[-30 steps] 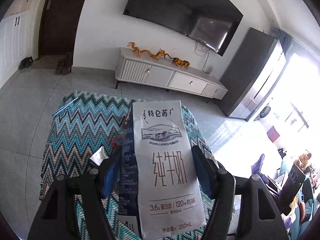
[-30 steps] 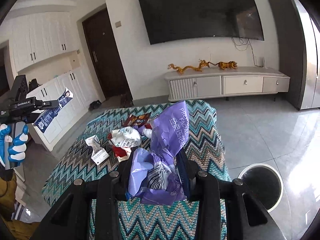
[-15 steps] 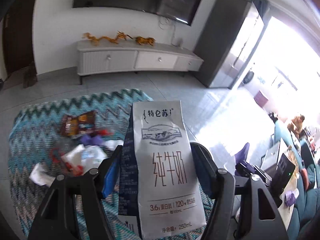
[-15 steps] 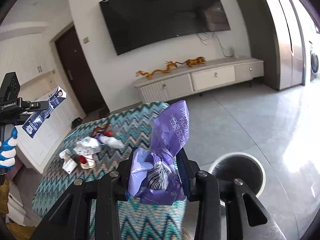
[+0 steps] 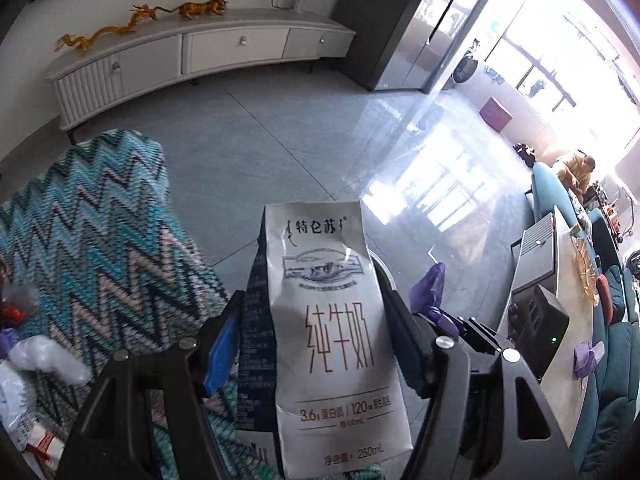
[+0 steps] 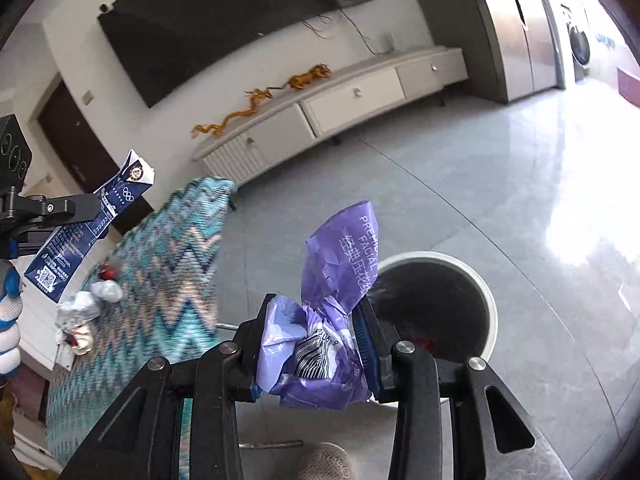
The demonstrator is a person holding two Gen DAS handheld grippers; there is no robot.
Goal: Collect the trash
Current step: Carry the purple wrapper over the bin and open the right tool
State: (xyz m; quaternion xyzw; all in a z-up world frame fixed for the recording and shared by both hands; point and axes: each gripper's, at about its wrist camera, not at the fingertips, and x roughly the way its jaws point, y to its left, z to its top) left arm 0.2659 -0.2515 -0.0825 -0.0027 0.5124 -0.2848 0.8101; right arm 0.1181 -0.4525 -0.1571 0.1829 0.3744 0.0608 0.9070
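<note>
I take the white-rimmed trash bin (image 6: 436,312) on the grey floor (image 6: 500,184) as my landmark. My right gripper (image 6: 316,344) has its fingers clamped on a crumpled purple wrapper (image 6: 336,280), which hangs over the bin's near-left rim; the bin mouth opens dark just beyond the right finger. Bare floor runs clear from the bin's far side to the white TV cabinet (image 6: 332,108) along the wall, and on toward the bright doorway to the bin's right.

Left of the bin stands the table under a zigzag cloth (image 6: 160,264), its cloth edge hanging close to the bin with a narrow strip of floor between. Leftover scraps (image 6: 86,312) lie on the cloth on the side away from the bin.

My left gripper (image 5: 316,344) has its fingers closed against the sides of a milk carton (image 5: 332,328), held upright between them, off the table's corner and above open floor. From the right camera the same carton (image 6: 92,224) shows high over the table, farther from the bin than the wrapper, with a gloved hand (image 6: 10,320) below it.
</note>
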